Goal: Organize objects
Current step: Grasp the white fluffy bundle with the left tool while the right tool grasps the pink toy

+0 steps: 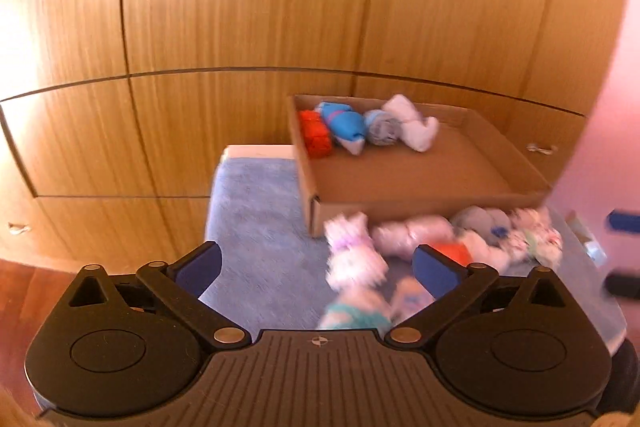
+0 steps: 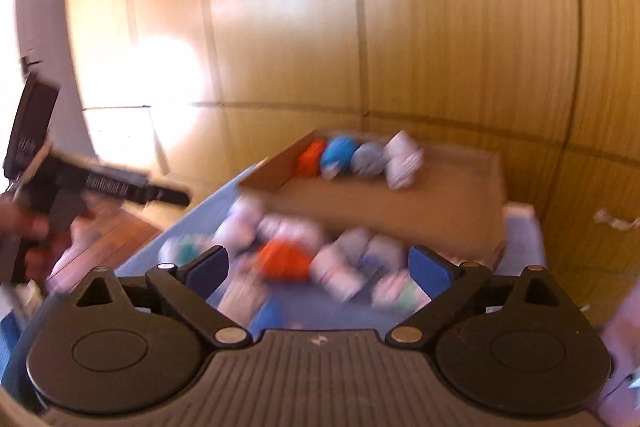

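Observation:
A shallow cardboard box (image 1: 404,183) (image 2: 400,203) rests on a blue cloth surface (image 1: 256,219). Along its far wall lie a red roll (image 1: 316,133), a blue roll (image 1: 344,125), a grey roll (image 1: 382,127) and a white roll (image 1: 412,123). In front of the box, loose rolled socks (image 1: 440,239) (image 2: 304,259) lie in a blurred heap, one of them orange (image 2: 282,261). My left gripper (image 1: 316,271) is open above the heap's left end, nothing between its blue pads. My right gripper (image 2: 318,267) is open above the heap, pressing on nothing.
Wooden cupboard fronts (image 1: 240,27) stand behind the blue surface. A wooden floor (image 2: 116,227) shows to the left. In the right wrist view a hand (image 2: 24,227) holds the other black gripper at the left edge. A pale wall (image 1: 600,147) rises on the right.

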